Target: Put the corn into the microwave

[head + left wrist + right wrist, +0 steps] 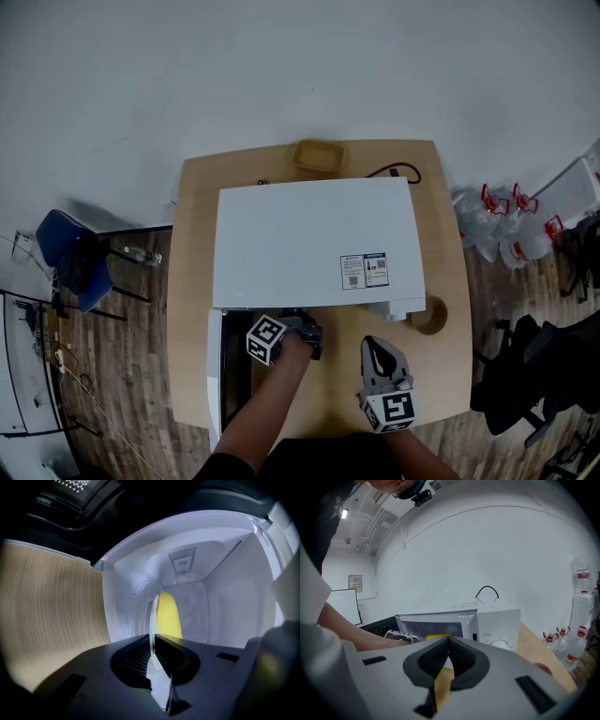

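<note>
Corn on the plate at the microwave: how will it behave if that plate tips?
The corn looks rounded and smooth, so it would probably roll or slide on a tilted plate. It looks stiff, unlikely to flop. The left gripper is shut on the thin rim only, so the plate may sag.

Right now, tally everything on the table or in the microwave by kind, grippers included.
Microwave: 1
Corn: 1
Plate: 1
Brown dishes: 2
Cable: 1
Grippers (left gripper, right gripper): 2
Total: 8
</note>
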The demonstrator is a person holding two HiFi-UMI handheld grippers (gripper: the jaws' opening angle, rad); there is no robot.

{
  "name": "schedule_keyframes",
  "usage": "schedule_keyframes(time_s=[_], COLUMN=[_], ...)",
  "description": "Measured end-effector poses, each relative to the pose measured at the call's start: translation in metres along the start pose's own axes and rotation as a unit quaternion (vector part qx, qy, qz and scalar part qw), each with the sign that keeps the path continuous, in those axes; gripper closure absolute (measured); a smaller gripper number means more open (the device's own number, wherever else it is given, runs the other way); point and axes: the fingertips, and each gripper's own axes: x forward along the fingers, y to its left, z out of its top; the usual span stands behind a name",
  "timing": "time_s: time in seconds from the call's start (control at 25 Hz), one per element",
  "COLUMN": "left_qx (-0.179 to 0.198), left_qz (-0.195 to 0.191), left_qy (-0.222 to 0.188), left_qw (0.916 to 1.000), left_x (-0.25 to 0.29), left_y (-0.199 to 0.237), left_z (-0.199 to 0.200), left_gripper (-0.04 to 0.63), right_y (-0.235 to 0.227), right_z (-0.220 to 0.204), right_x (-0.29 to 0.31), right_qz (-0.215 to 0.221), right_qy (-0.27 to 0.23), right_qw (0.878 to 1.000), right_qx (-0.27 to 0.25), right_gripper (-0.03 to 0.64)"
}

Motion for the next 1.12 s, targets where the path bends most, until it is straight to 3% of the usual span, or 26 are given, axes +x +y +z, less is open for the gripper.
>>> schedule_keyframes(time_s=[0.28,0.4,0.56,0.72,0.88,1.12], left_qx=[0.016,0.001,-0.013,-0.007,0.032,0.125], left_qz=[0.017,0.013,-0.013,-0.012,-0.014,0.008], left_qy=[0.0,-0.01,-0.021,-0.025,-0.018,0.006], left_qw=[0.9997,0.9999,0.9996,0.9996,0.9992,0.9921], left_x=[0.0,-0.001,-0.001,-0.004,-0.008,-0.011], left_y=[-0.003,-0.005,-0.013,-0.016,-0.018,-0.017], left_z=[-0.001,-0.001,0.001,0.003,0.004,-0.002], left_gripper=[0.574,0.567,0.47,0.425,0.391,0.383], right_y=[0.0,0.002,0.002,0.003,0.008,0.013], right_z=[-0.001,0.0,0.001,0.0,-0.002,-0.007], right_x=[-0.006,-0.009,-0.011,-0.014,-0.015,-0.018], right_qz=[0.0,0.001,0.0,0.004,0.015,0.022], right_qy=[-0.001,-0.002,-0.004,-0.005,-0.006,-0.004], right_qw=[1.0,1.0,1.0,1.0,1.0,1.0], right_qx=[0.002,0.001,0.001,0.0,-0.001,0.003], right_gripper=[0.56,0.56,0.56,0.56,0.56,0.56])
